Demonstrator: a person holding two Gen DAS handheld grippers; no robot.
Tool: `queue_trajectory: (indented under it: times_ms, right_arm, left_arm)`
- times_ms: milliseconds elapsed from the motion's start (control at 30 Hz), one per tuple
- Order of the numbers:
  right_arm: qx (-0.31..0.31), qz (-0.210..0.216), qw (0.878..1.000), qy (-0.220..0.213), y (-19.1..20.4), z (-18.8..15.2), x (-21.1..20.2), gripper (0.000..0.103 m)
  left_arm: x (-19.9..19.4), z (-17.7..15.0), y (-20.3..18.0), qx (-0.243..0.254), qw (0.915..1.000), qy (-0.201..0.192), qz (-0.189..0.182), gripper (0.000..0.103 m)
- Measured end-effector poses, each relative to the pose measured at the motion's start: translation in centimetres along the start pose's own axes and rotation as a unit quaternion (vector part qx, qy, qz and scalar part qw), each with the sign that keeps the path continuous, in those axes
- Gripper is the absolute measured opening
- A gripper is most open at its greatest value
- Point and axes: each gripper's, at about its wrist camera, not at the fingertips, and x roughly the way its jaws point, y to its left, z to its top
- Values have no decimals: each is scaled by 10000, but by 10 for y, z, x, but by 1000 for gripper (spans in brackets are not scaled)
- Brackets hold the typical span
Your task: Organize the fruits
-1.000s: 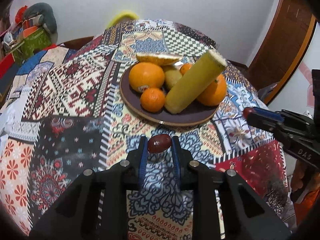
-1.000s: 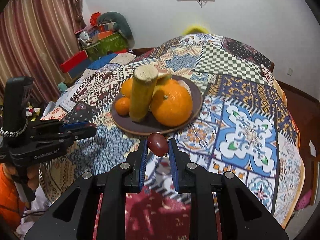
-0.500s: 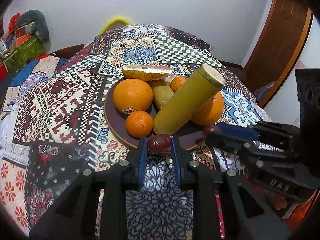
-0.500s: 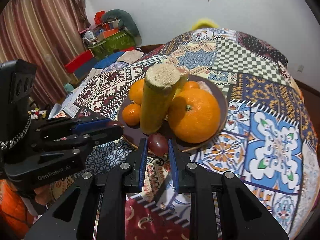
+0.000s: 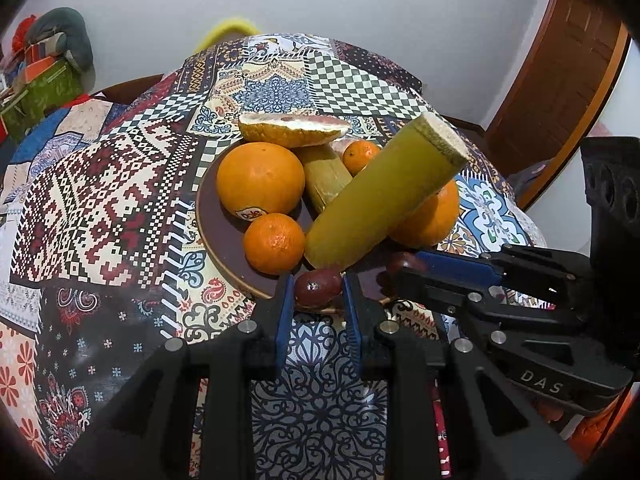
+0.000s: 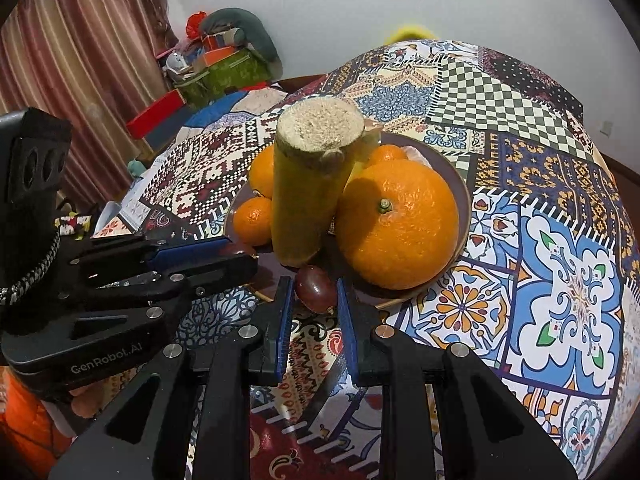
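Observation:
A dark brown plate point(image 5: 218, 236) point(image 6: 464, 200) on the patchwork tablecloth holds oranges point(image 5: 260, 178) point(image 6: 396, 224), a small mandarin point(image 5: 274, 242), a cut citrus half point(image 5: 292, 130) and a long yellow-green sugarcane piece point(image 5: 380, 196) point(image 6: 312, 188). My left gripper point(image 5: 318, 292) is shut on a dark red date point(image 5: 318, 287) at the plate's near rim. My right gripper point(image 6: 314, 292) is shut on another dark red date point(image 6: 316, 288) over the plate's near edge. It also shows in the left wrist view point(image 5: 404, 266), just right of the left gripper.
The patchwork tablecloth point(image 5: 100, 208) point(image 6: 560, 272) covers the round table. Boxes and clutter point(image 6: 224, 64) stand beyond the far left edge, by a curtain point(image 6: 80, 60). A wooden door point(image 5: 560, 80) is at the right.
Both grippers have moved forward with their dates, from the cloth in front of the plate to its near rim, and have drawn close to each other.

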Motion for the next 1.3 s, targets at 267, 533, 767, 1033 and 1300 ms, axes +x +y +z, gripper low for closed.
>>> queue_trajectory:
  times_ms: [267, 533, 767, 1033, 1300]
  right_arm:
    - [-27, -87, 9999, -58, 1, 3, -9, 29]
    - [-59, -229, 9968, -761, 16, 6, -72, 29]
    - [-184, -402, 9840, -1728, 43, 5, -160, 29]
    - [-412, -522, 9564, -2844, 84, -12, -249, 32]
    - [-483, -735, 9307, -3551, 110, -31, -291, 69]
  left_arm:
    - [-19, 1, 4, -88, 9998, -165, 72, 36]
    - [-90, 0, -6, -57, 9959, -892, 119, 36]
    - [-174, -4, -33, 178, 9831, -1805, 253, 36]
    - [-264, -21, -71, 506, 9559, -2874, 327, 36]
    - [-318, -43, -86, 512, 9337, -3521, 407, 59]
